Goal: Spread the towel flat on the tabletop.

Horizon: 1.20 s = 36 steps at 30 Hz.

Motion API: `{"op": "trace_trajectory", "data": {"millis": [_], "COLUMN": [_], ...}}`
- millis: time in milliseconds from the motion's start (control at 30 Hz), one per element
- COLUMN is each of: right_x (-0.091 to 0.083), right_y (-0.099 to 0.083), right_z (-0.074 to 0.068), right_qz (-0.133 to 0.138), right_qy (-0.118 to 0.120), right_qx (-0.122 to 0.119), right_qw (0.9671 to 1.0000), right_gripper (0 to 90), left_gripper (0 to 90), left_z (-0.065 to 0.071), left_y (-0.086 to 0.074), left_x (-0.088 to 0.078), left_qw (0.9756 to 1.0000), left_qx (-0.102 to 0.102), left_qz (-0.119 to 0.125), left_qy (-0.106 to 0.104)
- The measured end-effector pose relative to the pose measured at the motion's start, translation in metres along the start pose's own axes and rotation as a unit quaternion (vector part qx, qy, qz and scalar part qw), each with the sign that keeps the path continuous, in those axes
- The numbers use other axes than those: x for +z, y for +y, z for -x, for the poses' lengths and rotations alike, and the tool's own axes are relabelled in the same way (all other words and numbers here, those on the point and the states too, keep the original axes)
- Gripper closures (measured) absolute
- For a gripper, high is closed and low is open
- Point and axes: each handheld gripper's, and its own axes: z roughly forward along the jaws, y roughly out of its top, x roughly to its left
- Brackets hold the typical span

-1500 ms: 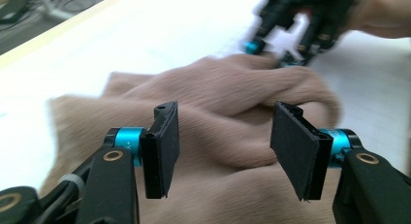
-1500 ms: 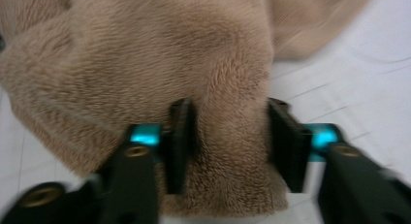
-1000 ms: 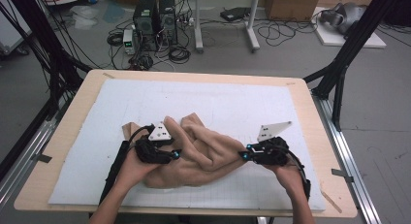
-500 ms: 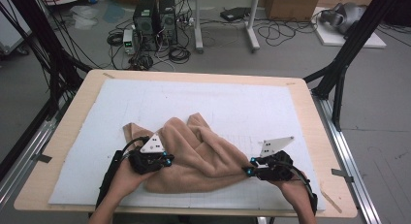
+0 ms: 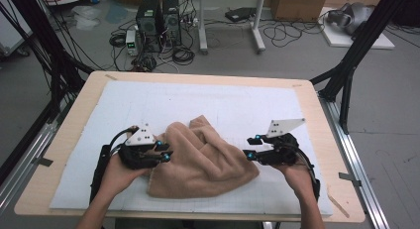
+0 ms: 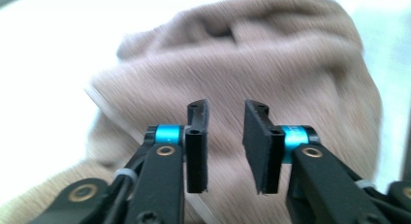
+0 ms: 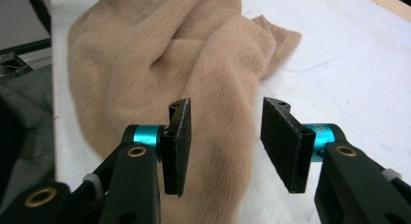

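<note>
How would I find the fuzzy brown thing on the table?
Look at the white mat covering the wooden table. Near its front edge, between the two black grippers, lies a crumpled tan fleece cloth. It is the one soft, brown, rumpled thing on the mat.

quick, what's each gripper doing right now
left gripper: open, just been opening, nothing between the jaws, above the tan towel
right gripper: open, just been opening, holding nothing

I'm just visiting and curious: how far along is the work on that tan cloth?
Done: the tan cloth lies bunched in loose folds on the white mat. In hand: nothing; the left gripper and right gripper have just been opening, with nothing between their pads. Left: smoothing or folding, judging by the rumpled heap.
</note>
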Motion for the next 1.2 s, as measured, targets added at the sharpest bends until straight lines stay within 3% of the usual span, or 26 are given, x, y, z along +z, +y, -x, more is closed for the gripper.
{"op": "trace_trajectory", "data": {"millis": [133,167,200,267,333,400,433,467,500,533,567,600,633,733,833,867,933,1033,1200], "right_x": [0.029,0.044,0.044,0.061,0.073,0.087,0.099,0.099,0.102,0.107,0.107,0.106,0.104,0.096,0.08,0.067,0.06,0.039,0.015], "right_y": [0.013,0.019,0.019,0.023,0.022,0.017,0.009,0.009,0.004,-0.004,-0.004,-0.009,-0.01,-0.009,-0.01,-0.013,-0.015,-0.023,-0.039], "right_z": [0.008,0.012,0.012,0.017,0.022,0.027,0.03,0.03,0.03,0.026,0.026,0.021,0.02,0.017,0.012,0.008,0.006,-0.001,-0.02], "right_qz": [-0.017,-0.021,-0.021,-0.028,-0.044,-0.067,-0.084,-0.084,-0.088,-0.09,-0.09,-0.092,-0.09,-0.09,-0.085,-0.089,-0.09,-0.086,-0.087], "right_qy": [0.007,0.016,0.016,0.027,0.036,0.048,0.068,0.068,0.079,0.102,0.102,0.108,0.108,0.098,0.087,0.075,0.068,0.056,0.047], "right_qx": [-0.004,-0.003,-0.003,-0.001,0.006,0.021,0.034,0.034,0.036,0.029,0.029,0.02,0.016,0.011,0.005,-0.002,-0.006,-0.001,-0.002], "right_qw": [0.9998,0.9996,0.9996,0.9992,0.9984,0.9964,0.9936,0.9936,0.9923,0.9903,0.9903,0.9897,0.9899,0.991,0.9925,0.9932,0.9936,0.9947,0.9951], "right_gripper": [49.8,47.9,47.9,45.5,45.1,45.3,52.4,52.4,60.4,76.4,76.4,81.8,82.5,82.8,83.1,83.2,83.2,83.2,83.3], "left_gripper": [59.0,52.0,49.4,46.8,42.1,41.9,44.8,49.0,49.0,64.3,64.3,73.1,75.9,78.4,79.6,79.8,79.9,79.9,80.4], "left_z": [-0.014,-0.021,-0.021,-0.027,-0.033,-0.038,-0.039,-0.039,-0.039,-0.039,-0.038,-0.036,-0.035,-0.031,-0.027,-0.026,-0.021,-0.014,0.001], "left_y": [0.019,0.026,0.026,0.029,0.027,0.021,0.013,0.013,0.008,0.004,0.0,-0.002,-0.003,-0.004,-0.006,-0.007,-0.008,-0.011,-0.019], "left_x": [0.019,0.029,0.029,0.04,0.053,0.066,0.076,0.076,0.079,0.08,0.08,0.079,0.077,0.069,0.057,0.054,0.045,0.033,0.016], "left_qw": [0.9999,0.9999,0.9999,0.9999,0.9994,0.9971,0.9934,0.9934,0.992,0.9905,0.9904,0.9907,0.991,0.9909,0.993,0.9934,0.9944,0.9955,0.9957], "left_qx": [0.004,0.001,0.001,-0.002,-0.016,-0.02,-0.024,-0.024,-0.021,-0.017,-0.02,-0.016,-0.014,-0.002,0.0,0.0,0.007,0.014,0.017], "left_qz": [0.0,0.0,0.0,-0.003,-0.029,-0.072,-0.109,-0.109,-0.119,-0.128,-0.127,-0.124,-0.123,-0.125,-0.11,-0.106,-0.098,-0.087,-0.073], "left_qy": [0.015,0.016,0.016,0.012,-0.003,-0.015,-0.03,-0.03,-0.038,-0.046,-0.052,-0.055,-0.052,-0.05,-0.044,-0.043,-0.041,-0.035,-0.053]}}
